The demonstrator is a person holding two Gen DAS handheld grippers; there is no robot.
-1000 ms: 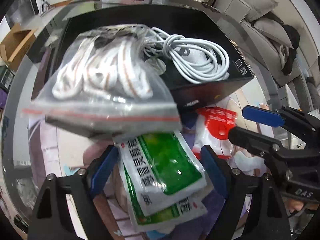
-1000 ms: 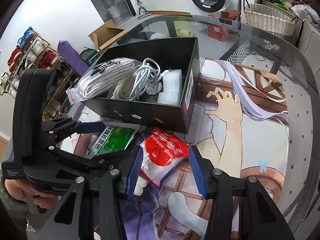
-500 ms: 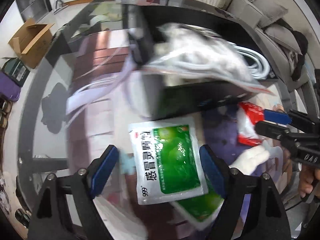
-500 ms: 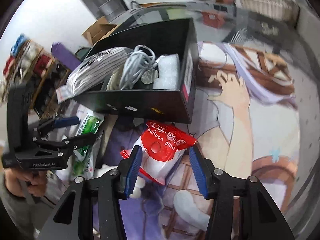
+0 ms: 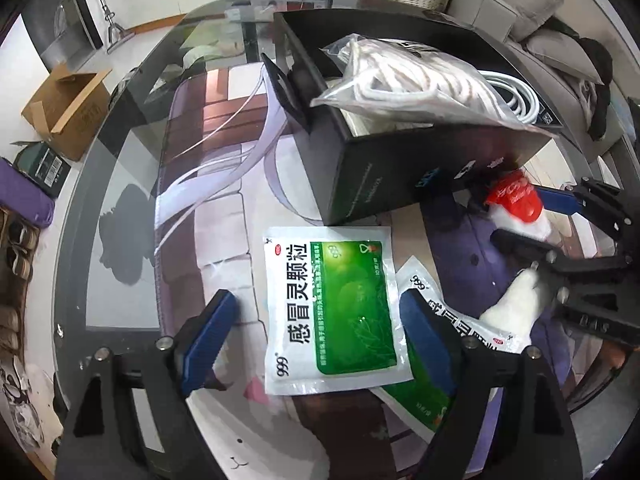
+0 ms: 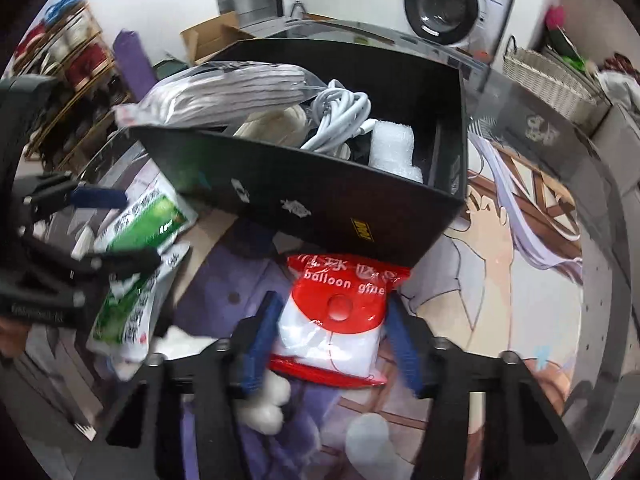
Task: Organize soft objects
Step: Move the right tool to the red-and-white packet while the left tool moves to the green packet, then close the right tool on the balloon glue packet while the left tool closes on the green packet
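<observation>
A black box (image 5: 404, 176) (image 6: 320, 196) holds a clear bag of white rope (image 5: 404, 76), a white cable (image 6: 340, 120) and white foam (image 6: 394, 148). My left gripper (image 5: 320, 316) is open, its fingers either side of a green medicine sachet (image 5: 336, 308) lying flat on the mat; a second sachet (image 5: 420, 384) lies under it. My right gripper (image 6: 328, 316) is open around a red and white balloon glue packet (image 6: 340, 316), just in front of the box. It also shows in the left wrist view (image 5: 516, 204). A white fluffy thing (image 6: 264, 400) lies beside it.
A printed mat (image 5: 224, 216) covers the round glass table (image 5: 116, 184). A cardboard box (image 5: 64, 108) and shoe racks (image 6: 60, 68) stand on the floor to the left, a wicker basket (image 6: 548, 80) and a washing machine (image 6: 452, 4) beyond the table.
The rope bag left my left gripper and now rests in the box. My left gripper drew back over the green sachets. My right gripper moved closer around the balloon glue packet.
</observation>
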